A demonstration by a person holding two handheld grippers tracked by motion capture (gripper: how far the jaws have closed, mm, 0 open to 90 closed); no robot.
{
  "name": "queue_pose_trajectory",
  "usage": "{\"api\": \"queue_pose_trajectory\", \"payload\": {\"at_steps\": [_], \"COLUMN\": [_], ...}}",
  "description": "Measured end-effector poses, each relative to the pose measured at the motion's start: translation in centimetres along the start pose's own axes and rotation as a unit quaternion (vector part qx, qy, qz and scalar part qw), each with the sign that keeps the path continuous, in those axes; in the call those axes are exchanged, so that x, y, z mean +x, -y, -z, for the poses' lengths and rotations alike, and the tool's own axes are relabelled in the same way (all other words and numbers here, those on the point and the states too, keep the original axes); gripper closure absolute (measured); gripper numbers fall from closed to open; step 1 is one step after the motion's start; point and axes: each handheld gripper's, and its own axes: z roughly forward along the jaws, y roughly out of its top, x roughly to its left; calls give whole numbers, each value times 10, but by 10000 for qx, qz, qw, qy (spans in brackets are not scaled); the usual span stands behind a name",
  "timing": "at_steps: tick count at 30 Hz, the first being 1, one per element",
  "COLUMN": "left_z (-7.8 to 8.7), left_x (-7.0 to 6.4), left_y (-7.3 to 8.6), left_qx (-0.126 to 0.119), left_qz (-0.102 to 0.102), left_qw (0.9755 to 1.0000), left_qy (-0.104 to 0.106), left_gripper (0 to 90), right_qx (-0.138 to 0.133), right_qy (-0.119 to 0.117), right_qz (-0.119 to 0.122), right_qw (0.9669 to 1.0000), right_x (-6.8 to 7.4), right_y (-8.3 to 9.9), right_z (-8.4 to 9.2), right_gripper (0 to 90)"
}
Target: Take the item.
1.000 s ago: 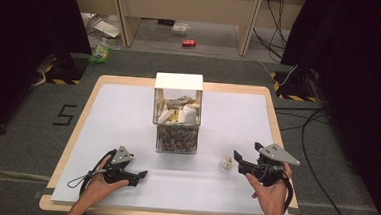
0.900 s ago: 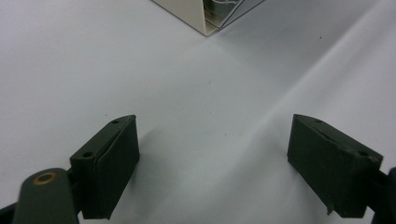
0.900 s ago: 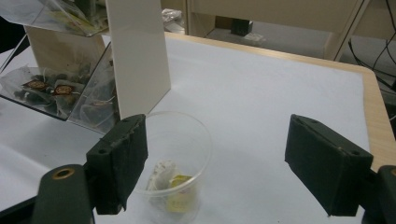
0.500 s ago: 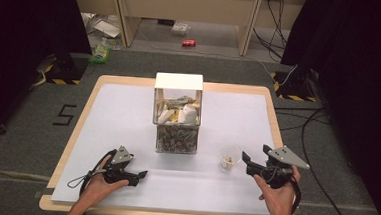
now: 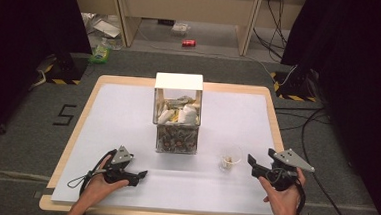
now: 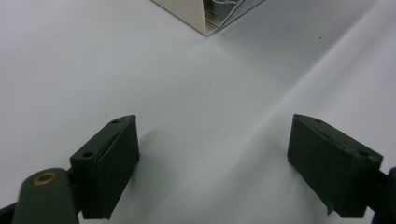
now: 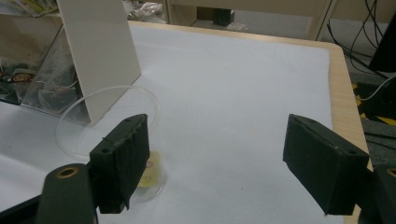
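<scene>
- Where the high view looks down on the white-covered table (image 5: 128, 108), a clear box (image 5: 177, 117) with a white lid stands at mid-table, packed with small packets and sachets.
- Same view: a small clear cup (image 5: 230, 159) stands upright on the table, to the right of the box and nearer the person, apart from it.
- Right gripper (image 5: 256, 166) sits just right of the cup, near but not touching it, held in the person's right hand (image 5: 284, 198); jaws spread, nothing between them.
- Left gripper (image 5: 138, 176) rests low at the near-left of the table, well apart from box and cup, held in the left hand (image 5: 99, 184).
- Left gripper view: the two black jaws stand wide apart over bare white table, gripping nothing; a corner of the box (image 6: 205, 16) shows at the top edge.
- Right gripper view: jaws wide apart and empty. The cup (image 7: 112, 126) stands just behind and partly hidden by the left-hand jaw, outside the gap; something small and yellowish lies in its bottom, too blurred to identify.
- Same view: the box (image 7: 60, 60) rises behind the cup, its white panel nearest; the table's wooden edge shows at far right.
</scene>
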Motion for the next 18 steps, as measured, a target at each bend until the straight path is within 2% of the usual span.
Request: {"api": "queue_pose_trajectory", "payload": {"at_steps": [18], "left_z": [0], "left_x": [0], "left_y": [0], "left_qx": [2], "left_qz": [-1], "left_qw": [10000], "left_qy": [1], "left_gripper": [157], "right_qx": [215], "right_qy": [67], "right_qz": [-37], "right_qw": [9997], "right_x": [-7], "right_y": [17], "right_z": [1], "right_gripper": [238]}}
